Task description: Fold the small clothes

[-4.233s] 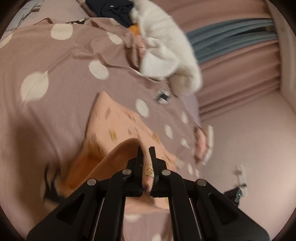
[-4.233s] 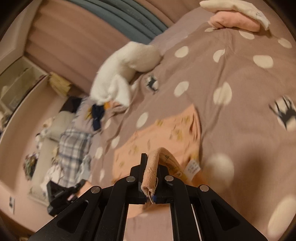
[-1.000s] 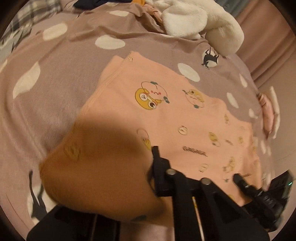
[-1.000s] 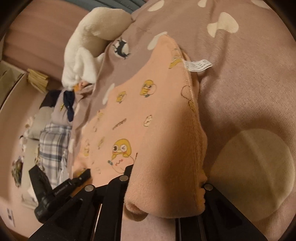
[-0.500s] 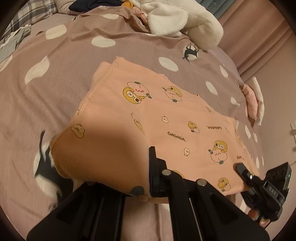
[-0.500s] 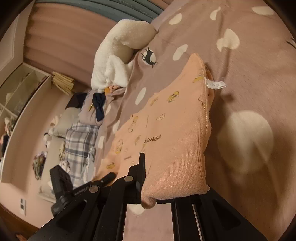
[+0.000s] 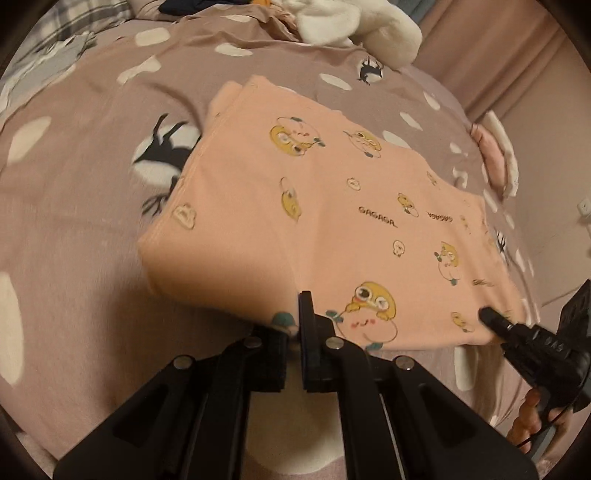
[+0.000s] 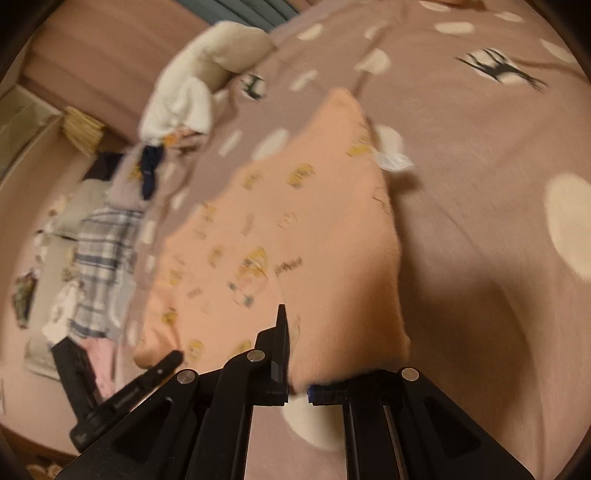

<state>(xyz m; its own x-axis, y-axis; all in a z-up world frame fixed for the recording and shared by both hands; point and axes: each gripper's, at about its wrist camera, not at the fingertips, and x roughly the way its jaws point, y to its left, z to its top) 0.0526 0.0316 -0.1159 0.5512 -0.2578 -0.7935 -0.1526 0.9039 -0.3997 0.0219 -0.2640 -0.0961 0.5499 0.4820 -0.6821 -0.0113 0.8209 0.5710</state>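
A small peach garment (image 7: 325, 206) printed with yellow cartoon chicks lies on the polka-dot bedspread (image 7: 74, 206), folded over on itself. My left gripper (image 7: 293, 332) is shut on its near hem, left of the middle. My right gripper (image 8: 295, 369) is shut on the near hem at the garment's (image 8: 295, 229) right corner; cloth drapes over its right finger. The right gripper also shows in the left wrist view (image 7: 491, 317) at the garment's right edge. The left gripper shows in the right wrist view (image 8: 170, 360). A white care tag (image 8: 393, 160) sticks out at the garment's right side.
A white fluffy garment (image 7: 354, 22) and dark clothes (image 7: 192, 5) are piled at the far side of the bed. A folded pink and white stack (image 7: 495, 155) sits far right. Plaid fabric (image 8: 103, 243) lies to the left. Curtains (image 7: 491, 55) hang beyond.
Both grippers have carried the hem over and lowered it, so the garment now lies folded with the printed side up. Since half a second ago both have pulled back towards the near edge.
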